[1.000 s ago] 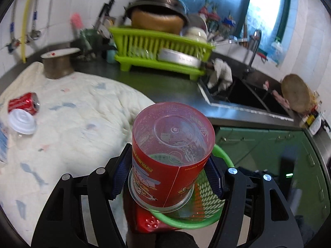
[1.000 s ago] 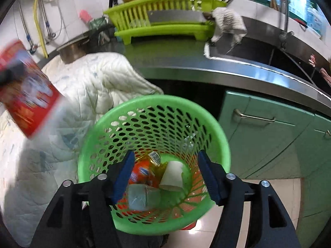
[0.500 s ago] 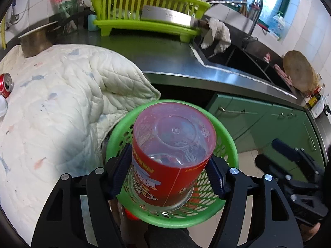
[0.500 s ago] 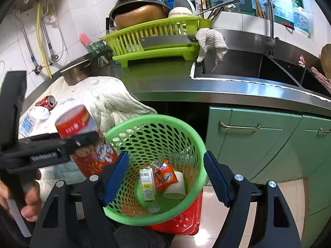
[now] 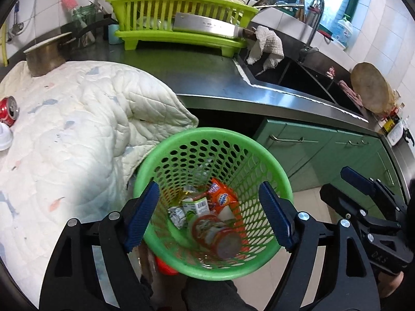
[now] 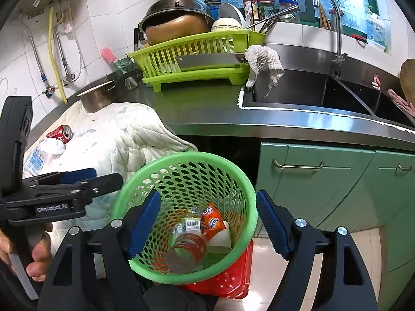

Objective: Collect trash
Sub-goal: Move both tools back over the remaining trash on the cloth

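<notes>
Trash tube (image 5: pixel 216 235), gripped a moment ago, now lies inside the green basket (image 5: pixel 267 171) under the released left claw (image 5: pixel 208 217), right claw (image 6: pixel 207 224) spread, soda can (image 5: pixel 9 107) remaining far left.

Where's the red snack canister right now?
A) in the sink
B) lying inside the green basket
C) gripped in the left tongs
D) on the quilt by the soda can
B: the red snack canister lies on its side among wrappers in the green basket, and the left tongs are open and empty above it.
</notes>
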Available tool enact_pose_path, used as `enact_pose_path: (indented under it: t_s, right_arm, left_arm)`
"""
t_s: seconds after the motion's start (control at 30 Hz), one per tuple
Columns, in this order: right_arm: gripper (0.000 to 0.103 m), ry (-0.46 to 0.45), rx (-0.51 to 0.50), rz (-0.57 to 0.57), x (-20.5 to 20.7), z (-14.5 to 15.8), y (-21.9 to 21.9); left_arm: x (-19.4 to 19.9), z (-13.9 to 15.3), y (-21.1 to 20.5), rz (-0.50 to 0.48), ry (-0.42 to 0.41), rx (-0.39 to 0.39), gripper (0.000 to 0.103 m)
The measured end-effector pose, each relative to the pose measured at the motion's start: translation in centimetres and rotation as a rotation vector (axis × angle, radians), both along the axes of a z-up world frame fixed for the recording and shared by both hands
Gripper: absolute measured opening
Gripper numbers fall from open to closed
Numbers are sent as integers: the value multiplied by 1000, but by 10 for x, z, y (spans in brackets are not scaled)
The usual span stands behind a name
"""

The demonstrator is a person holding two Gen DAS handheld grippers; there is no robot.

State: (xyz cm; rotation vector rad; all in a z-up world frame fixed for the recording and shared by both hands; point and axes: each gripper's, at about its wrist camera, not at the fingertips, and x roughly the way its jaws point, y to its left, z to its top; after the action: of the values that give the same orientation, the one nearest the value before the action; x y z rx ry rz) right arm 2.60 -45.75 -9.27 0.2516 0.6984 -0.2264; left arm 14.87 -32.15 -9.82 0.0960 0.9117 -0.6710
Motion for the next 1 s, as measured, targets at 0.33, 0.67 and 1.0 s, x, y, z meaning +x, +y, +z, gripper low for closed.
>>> enact_pose_path:
  t_s: [0.33, 0.67, 1.0]
  right_arm:
    - [74, -17, -12, 50, 11, 12, 23]
    - [74, -39, -16, 153, 38, 24, 66]
    - [74, -50, -18, 292, 75, 33, 129]
  left_arm:
    - [3, 22, 51, 96, -47, -14, 82]
    - [8, 41, 129, 236, -116, 9, 82]
    - [34, 64, 243, 554, -257, 104, 82]
